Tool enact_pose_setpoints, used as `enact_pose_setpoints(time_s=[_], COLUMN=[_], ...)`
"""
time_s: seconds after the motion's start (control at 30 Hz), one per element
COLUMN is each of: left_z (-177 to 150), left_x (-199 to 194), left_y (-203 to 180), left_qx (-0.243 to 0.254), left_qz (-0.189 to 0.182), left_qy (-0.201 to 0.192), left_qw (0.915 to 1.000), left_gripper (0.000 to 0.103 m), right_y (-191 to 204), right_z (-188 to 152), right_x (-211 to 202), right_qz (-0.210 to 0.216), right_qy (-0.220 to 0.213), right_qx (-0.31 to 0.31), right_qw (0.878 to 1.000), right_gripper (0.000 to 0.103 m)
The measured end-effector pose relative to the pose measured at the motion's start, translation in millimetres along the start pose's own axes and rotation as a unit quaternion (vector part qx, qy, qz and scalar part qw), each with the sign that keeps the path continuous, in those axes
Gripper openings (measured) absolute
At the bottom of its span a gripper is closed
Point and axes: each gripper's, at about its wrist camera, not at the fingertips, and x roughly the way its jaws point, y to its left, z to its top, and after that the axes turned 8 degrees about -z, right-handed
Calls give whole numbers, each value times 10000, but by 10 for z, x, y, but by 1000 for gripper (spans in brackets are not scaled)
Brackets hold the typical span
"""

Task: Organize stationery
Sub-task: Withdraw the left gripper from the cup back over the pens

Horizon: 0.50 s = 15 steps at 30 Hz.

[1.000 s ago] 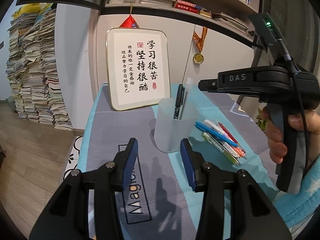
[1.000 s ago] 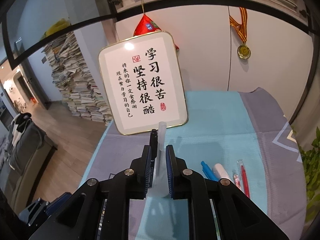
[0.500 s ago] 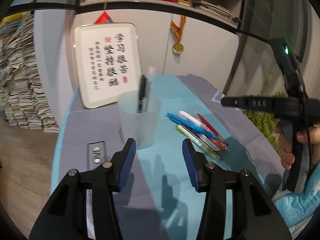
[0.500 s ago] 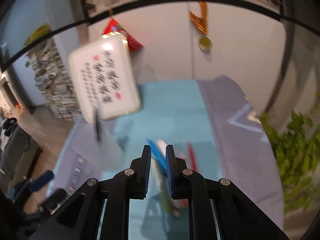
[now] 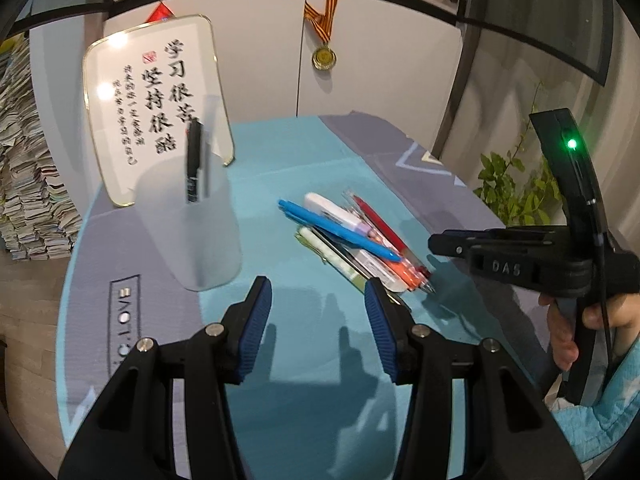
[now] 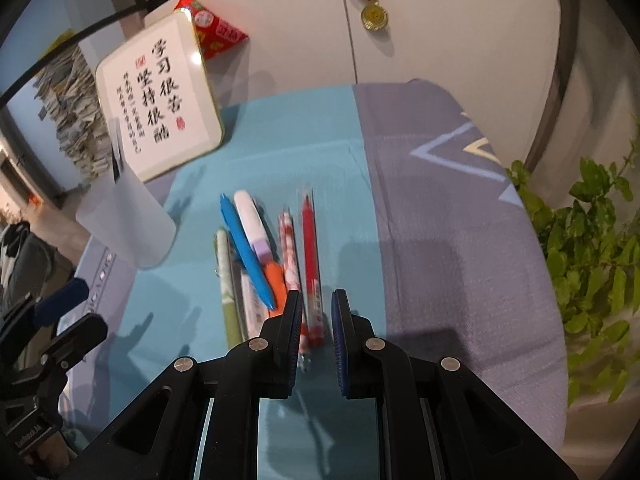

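Note:
A frosted cup [image 5: 192,232] stands on the table with a black pen [image 5: 195,168] and a clear pen in it. Right of the cup lies a pile of pens [image 5: 352,236]: blue pen [image 6: 246,252], white highlighter [image 6: 250,216], green, orange, patterned and red pen [image 6: 309,240]. My left gripper [image 5: 318,320] is open over bare cloth, with the cup to its front left and the pile at its right finger. My right gripper [image 6: 316,320] hangs just above the near end of the pile, shut to a narrow slit. The red pen's end shows through that slit, not gripped.
A framed calligraphy board [image 5: 156,108] leans on the wall behind the cup. A medal [image 5: 324,56] hangs on the cabinet. A green plant [image 6: 592,240] stands off the table's right edge, and paper stacks [image 5: 24,184] stand on the floor at left. A hand [image 5: 564,336] holds the right gripper's grip.
My right gripper has swung from above the cup rightward and down to the pen pile. My left gripper has shifted right, so the cup now sits to its left.

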Motion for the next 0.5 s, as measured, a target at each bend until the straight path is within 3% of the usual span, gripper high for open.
enact_pose_setpoints(time_s=[0.3,0.5], left_z=[-10,-34], left_x=[373,593], left_y=[-180,-239], left_qx=[55,94], left_qz=[1,-10], left_qy=[450,709], left_qw=[9990,9974], left_gripper=[46,46], right_y=[-37,-8], right_z=[-93,-119], right_x=[167,229], right_qz=[232,159], right_qy=[132,119], right_qx=[-240,-429], right_qw=[9994,9989], right_gripper=[14,14])
